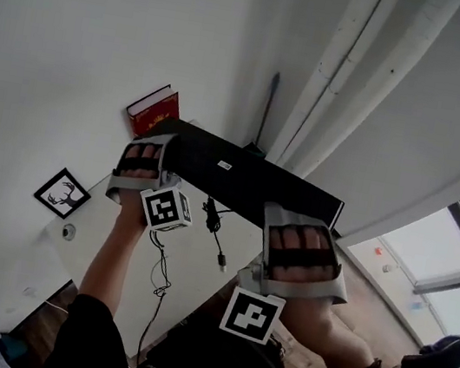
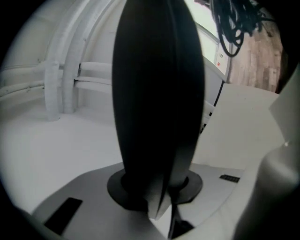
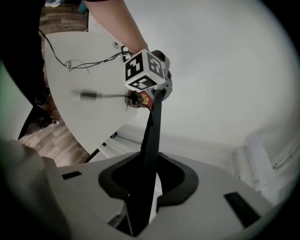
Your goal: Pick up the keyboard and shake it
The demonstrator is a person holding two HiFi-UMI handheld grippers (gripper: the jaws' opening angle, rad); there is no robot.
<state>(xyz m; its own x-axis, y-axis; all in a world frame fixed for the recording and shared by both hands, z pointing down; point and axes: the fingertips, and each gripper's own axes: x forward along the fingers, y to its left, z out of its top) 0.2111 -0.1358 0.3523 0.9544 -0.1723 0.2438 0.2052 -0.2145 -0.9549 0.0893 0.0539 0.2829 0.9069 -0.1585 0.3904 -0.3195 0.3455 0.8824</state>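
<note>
A black keyboard [image 1: 248, 182] is held in the air with its underside to the head camera, so the keys are hidden. The left gripper [image 1: 150, 165] clamps its nine o'clock end and the right gripper [image 1: 299, 251] its four o'clock end, both with jaws narrow on the thin edge. Its cable [image 1: 214, 233] dangles over a white table [image 1: 186, 285]. At eleven o'clock, the keyboard partly covers a red book [image 1: 156, 111].

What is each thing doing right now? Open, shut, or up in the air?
Flat black keyboard: lifted off the table, underside showing, tilted.
Left gripper: shut on the keyboard's left end.
Right gripper: shut on its right end.
Thin black cable: dangling, plug hanging free.
Red book: closed, standing.
</note>
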